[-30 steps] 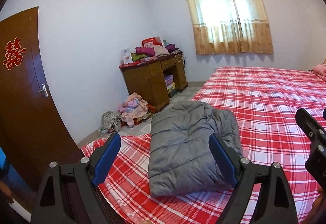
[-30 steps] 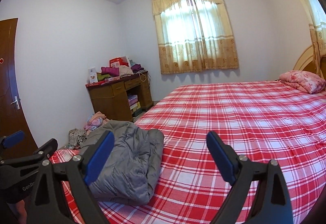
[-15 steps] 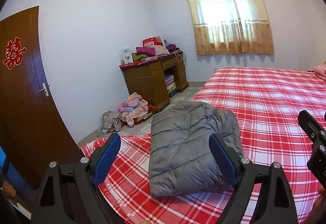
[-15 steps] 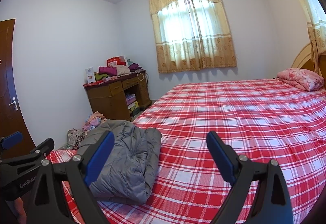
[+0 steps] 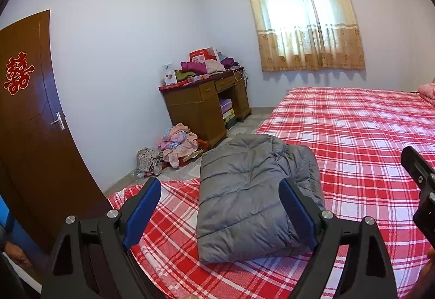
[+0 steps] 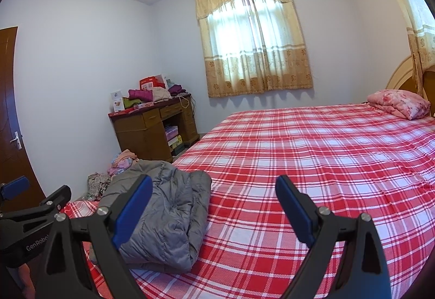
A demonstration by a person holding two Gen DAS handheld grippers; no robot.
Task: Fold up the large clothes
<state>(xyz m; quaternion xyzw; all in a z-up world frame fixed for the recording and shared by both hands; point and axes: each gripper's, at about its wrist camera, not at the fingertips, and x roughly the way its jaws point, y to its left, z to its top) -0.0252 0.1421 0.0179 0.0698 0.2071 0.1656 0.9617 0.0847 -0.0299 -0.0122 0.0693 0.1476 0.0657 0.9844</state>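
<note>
Nothing had moved in the second before: both hand-held grippers kept their places and the folded grey quilted puffer jacket [image 5: 252, 198] lay as it had, near the foot corner of the bed with the red-and-white checked sheet [image 5: 353, 135].

From the left wrist view alone came the dark brown wooden door [image 5: 24, 122] with its red paper character and silver handle at the far left, all but a strip of which fell outside the right wrist view. That view also showed the heap of pastel clothes [image 5: 178, 142] on the floor beside the cluttered brown wooden desk [image 5: 201, 105] more fully. Only the right wrist view gave the folded pink floral quilt [image 6: 399, 103] at the head of the bed and the curved wooden headboard [image 6: 407, 78] behind it.

Held low over the bed's foot and tilted slightly downward, the left hand-held gripper [image 5: 218, 213] had its blue-padded jaws spread wide and nothing between them; the jacket lay beyond the tips, untouched. Beside it to the right, the right hand-held gripper [image 6: 214, 213] pointed across the bed, tilted a little down, jaws likewise spread and empty, with the jacket behind its left finger.
</note>
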